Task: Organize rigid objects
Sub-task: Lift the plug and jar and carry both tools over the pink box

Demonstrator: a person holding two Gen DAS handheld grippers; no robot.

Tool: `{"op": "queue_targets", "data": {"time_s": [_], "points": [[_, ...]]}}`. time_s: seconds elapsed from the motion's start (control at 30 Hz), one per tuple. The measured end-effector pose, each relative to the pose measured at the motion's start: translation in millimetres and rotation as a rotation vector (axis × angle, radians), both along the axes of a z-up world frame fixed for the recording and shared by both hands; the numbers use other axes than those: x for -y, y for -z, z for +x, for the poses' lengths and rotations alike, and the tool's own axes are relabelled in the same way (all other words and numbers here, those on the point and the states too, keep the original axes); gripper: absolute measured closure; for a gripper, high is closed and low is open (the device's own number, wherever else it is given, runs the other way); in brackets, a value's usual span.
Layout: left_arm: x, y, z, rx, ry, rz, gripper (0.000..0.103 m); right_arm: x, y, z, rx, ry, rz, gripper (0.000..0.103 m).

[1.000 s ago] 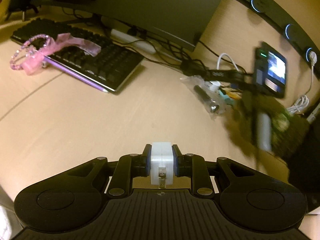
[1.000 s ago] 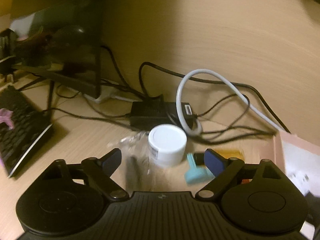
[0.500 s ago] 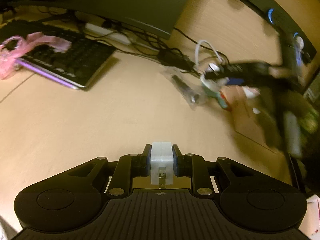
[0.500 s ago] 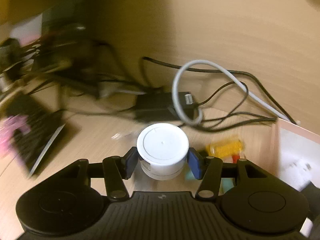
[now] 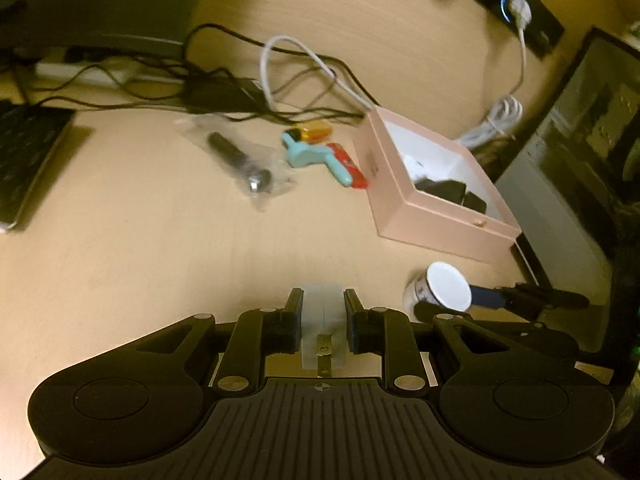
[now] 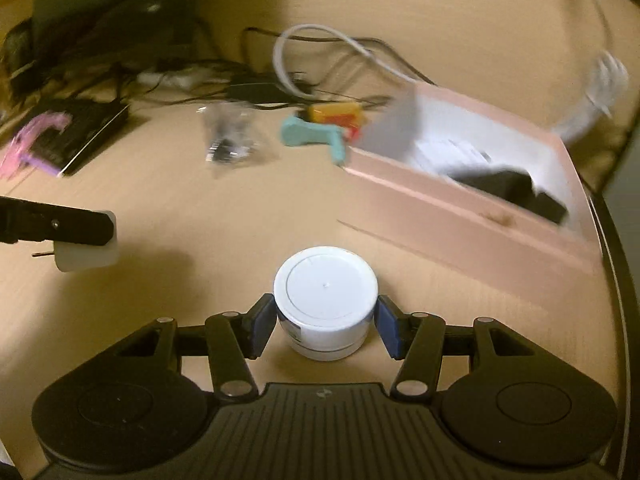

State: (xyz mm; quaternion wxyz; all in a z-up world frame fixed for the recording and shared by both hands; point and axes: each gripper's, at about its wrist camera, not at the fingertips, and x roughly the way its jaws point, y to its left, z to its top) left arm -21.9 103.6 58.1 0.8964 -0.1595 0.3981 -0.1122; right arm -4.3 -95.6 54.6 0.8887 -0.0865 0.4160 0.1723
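My left gripper (image 5: 322, 312) is shut on a white plug adapter (image 5: 322, 316) and holds it above the desk; the adapter also shows in the right wrist view (image 6: 86, 258). My right gripper (image 6: 326, 320) is shut on a white-lidded jar (image 6: 326, 300), held above the desk in front of the pink box (image 6: 472, 208); the jar also shows in the left wrist view (image 5: 444, 290). The pink box (image 5: 436, 216) is open and holds a black object (image 5: 452, 192) and white items.
On the desk lie a teal tool (image 5: 316, 158), a yellow battery (image 5: 314, 133), a red item (image 5: 348, 160) and a clear bag with a dark cylinder (image 5: 240, 160). Cables and a power brick (image 5: 224, 94) lie behind. A keyboard (image 5: 24, 160) is at left.
My right gripper closed on the jar and carried it back from among the small objects to in front of the pink box. My left gripper swung right with the adapter.
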Motion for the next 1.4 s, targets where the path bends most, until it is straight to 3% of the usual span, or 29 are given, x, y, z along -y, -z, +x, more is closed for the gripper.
{"op": "queue_targets", "data": {"time_s": [0.17, 0.27, 0.33, 0.5, 0.57, 0.6, 1.03, 1.07, 1.1, 1.13, 1.4], "points": [[14, -2, 13, -0.015, 0.036, 0.014, 0.079, 17, 8, -4, 0.05, 0.079, 0.05, 0.048], [18, -6, 13, -0.014, 0.052, 0.027, 0.079, 18, 17, -4, 0.031, 0.104, 0.066, 0.047], [18, -9, 11, -0.012, 0.051, 0.038, 0.079, 19, 22, -12, 0.055, 0.089, 0.056, 0.041], [17, -15, 9, -0.009, 0.042, 0.057, 0.079, 19, 25, -19, 0.104, 0.068, 0.055, 0.04], [17, -17, 9, -0.007, 0.042, 0.062, 0.079, 17, 25, -15, 0.106, 0.064, 0.055, 0.042], [17, -17, 8, -0.005, 0.042, 0.063, 0.079, 16, 25, -13, 0.107, 0.062, 0.05, 0.048], [17, -11, 9, 0.019, 0.047, -0.009, 0.079, 17, -27, -23, 0.09, -0.014, -0.048, 0.052], [17, -10, 10, 0.019, 0.049, -0.015, 0.079, 18, -30, -22, 0.089, -0.014, -0.054, 0.053], [18, -10, 11, 0.02, 0.051, -0.018, 0.079, 18, -32, -22, 0.086, -0.014, -0.06, 0.079], [19, -10, 11, 0.021, 0.053, -0.022, 0.079, 17, -33, -20, 0.07, -0.014, -0.07, 0.09], [19, -6, 11, 0.011, 0.05, -0.023, 0.079, 27, -32, -14, 0.035, 0.02, -0.06, 0.09]]}}
